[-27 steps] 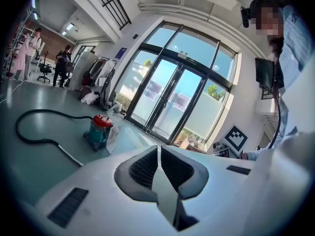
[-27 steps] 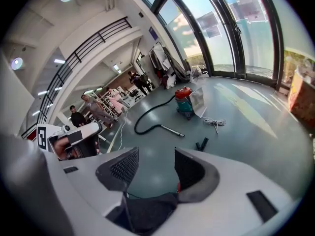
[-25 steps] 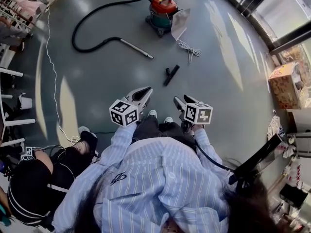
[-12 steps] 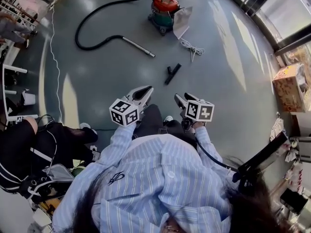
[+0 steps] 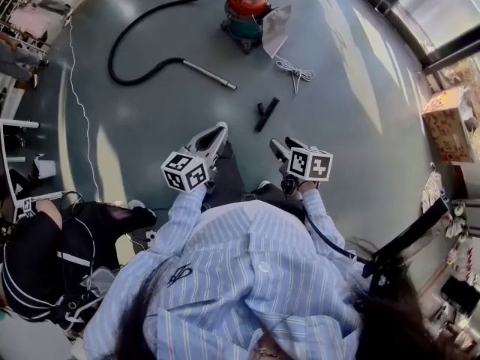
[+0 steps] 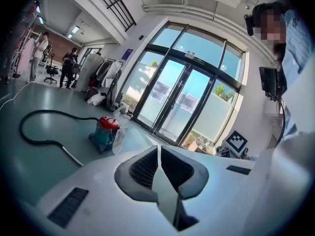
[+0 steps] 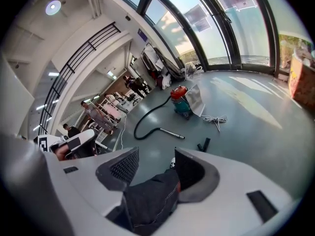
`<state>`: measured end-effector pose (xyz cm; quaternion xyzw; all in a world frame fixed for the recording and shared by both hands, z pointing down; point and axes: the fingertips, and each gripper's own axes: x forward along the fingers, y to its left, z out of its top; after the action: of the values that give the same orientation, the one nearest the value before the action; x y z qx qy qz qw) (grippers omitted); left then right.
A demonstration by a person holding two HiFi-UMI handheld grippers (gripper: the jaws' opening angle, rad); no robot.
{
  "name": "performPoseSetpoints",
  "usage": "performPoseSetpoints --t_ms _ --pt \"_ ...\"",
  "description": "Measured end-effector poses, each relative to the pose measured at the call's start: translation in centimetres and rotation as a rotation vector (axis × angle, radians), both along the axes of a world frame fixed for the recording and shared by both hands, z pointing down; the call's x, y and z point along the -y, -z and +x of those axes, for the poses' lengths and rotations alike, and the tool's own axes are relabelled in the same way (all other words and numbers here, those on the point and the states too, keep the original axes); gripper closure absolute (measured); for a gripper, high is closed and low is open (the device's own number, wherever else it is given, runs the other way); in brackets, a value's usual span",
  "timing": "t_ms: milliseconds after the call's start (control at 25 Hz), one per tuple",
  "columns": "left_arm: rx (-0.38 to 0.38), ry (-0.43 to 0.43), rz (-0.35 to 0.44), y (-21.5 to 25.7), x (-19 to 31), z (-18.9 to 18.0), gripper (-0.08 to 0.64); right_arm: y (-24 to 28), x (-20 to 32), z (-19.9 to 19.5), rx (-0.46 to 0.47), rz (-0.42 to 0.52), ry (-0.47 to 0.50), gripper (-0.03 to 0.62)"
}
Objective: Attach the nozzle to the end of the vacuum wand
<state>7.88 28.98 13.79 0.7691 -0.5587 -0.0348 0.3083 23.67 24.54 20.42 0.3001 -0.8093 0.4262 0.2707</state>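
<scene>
1. Head view is looking down on a grey polished floor, where a short black plastic vacuum nozzle is lying free of both grippers and a little ahead of them.
2. The slim silver metal vacuum wand is lying farther off, toward the picture's left and apart from the nozzle. Its far end is joining a long black hose that is curving back to a red-and-teal canister vacuum.
3. A coiled white cord is lying near the canister.
4. The left gripper is hovering above the floor, and the left gripper view is showing its claw pressed together on nothing.
5. The right gripper is hovering beside it, claw standing wide and holding nothing. In the right gripper view, the person's dark trouser leg is showing through the gap.
</scene>
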Motion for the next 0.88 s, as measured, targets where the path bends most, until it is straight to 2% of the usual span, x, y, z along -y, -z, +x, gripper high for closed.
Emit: performPoseSetpoints --t_ms 160,360,560,720,880 --pt "-0.009 -0.047 -0.008 -1.3 4.7 -4.0 0.554 -1.4 3.8 -3.2 -0.026 -0.019 -0.059 0.359" --pt "-0.016 -0.079 -0.012 -1.0 11.2 -12.9 0.554 -1.5 8.6 -10.0 -0.042 -0.048 -0.143 0.359" --pt "-0.010 -0.131 -0.048 -3.3 16.6 -20.8 0.554 -2.7 11.2 -15.6 -0.070 -0.100 -0.246 0.359" --pt "-0.009 -0.196 -0.054 -4.8 20.1 -23.7 0.552 -4.2 11.8 -17.3 -0.102 -0.143 -0.315 0.359" --pt "-0.008 -0.260 -0.076 -6.3 21.6 -24.1 0.554 -5.0 10.9 -17.2 -0.134 -0.178 -0.357 0.359"
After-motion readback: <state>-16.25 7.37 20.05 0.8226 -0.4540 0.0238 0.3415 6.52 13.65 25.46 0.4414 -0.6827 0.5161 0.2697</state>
